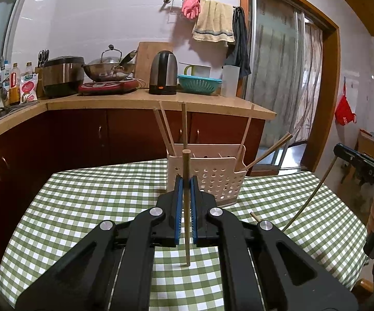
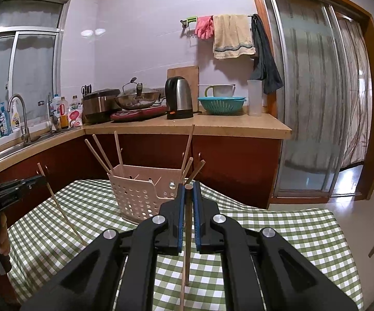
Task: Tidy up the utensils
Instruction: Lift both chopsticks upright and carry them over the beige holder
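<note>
A pale perforated utensil basket [image 1: 214,177] stands on the checked table, with several wooden chopsticks leaning in it; it also shows in the right wrist view [image 2: 140,198]. My left gripper [image 1: 186,181] is shut on an upright wooden chopstick [image 1: 187,223], just in front of the basket. My right gripper [image 2: 189,188] is shut on another chopstick [image 2: 187,246], to the right of the basket. Each gripper shows in the other's view, the right one [image 1: 363,165] and the left one [image 2: 11,189], each holding its chopstick. A short chopstick end [image 1: 254,216] lies on the cloth.
The table has a green checked cloth [image 1: 83,207]. Behind it runs a kitchen counter [image 1: 161,101] with a kettle [image 1: 163,72], wok, rice cooker and teal colander. A sliding glass door [image 2: 316,103] is at the right.
</note>
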A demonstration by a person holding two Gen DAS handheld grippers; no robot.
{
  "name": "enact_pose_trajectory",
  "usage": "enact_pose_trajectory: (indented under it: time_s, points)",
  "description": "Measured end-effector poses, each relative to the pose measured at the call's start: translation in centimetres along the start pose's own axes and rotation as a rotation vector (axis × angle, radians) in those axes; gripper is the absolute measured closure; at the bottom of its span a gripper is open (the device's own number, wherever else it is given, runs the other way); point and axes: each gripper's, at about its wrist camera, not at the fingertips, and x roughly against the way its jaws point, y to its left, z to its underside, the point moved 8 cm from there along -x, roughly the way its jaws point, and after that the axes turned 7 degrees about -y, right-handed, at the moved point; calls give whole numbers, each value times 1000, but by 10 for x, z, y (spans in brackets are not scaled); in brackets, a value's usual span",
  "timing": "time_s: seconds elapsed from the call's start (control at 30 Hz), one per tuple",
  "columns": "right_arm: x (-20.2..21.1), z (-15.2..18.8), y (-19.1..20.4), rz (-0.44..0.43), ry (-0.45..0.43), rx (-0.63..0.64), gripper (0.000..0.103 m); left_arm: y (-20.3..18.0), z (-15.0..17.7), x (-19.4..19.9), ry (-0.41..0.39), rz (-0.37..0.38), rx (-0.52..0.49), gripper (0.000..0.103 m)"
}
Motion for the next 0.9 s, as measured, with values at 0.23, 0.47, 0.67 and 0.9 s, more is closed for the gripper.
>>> enact_pose_trajectory:
  time_s: [0.23,0.47,0.67,0.9]
  points:
    - [-1,-2,-1,1,1,1,96,-2,-3,-2,-7,7,-6,97]
    - [-1,-1,-2,1,1,-1,96,-3,-6,-3,-7,7,-6,97]
    - [-2,-4,-2,0,-4,0,96,-4,-12,-2,-31,8,-13,97]
    - [2,-15,5,-16,-29,8,96,-7,-22,5,-60,19,-16,97]
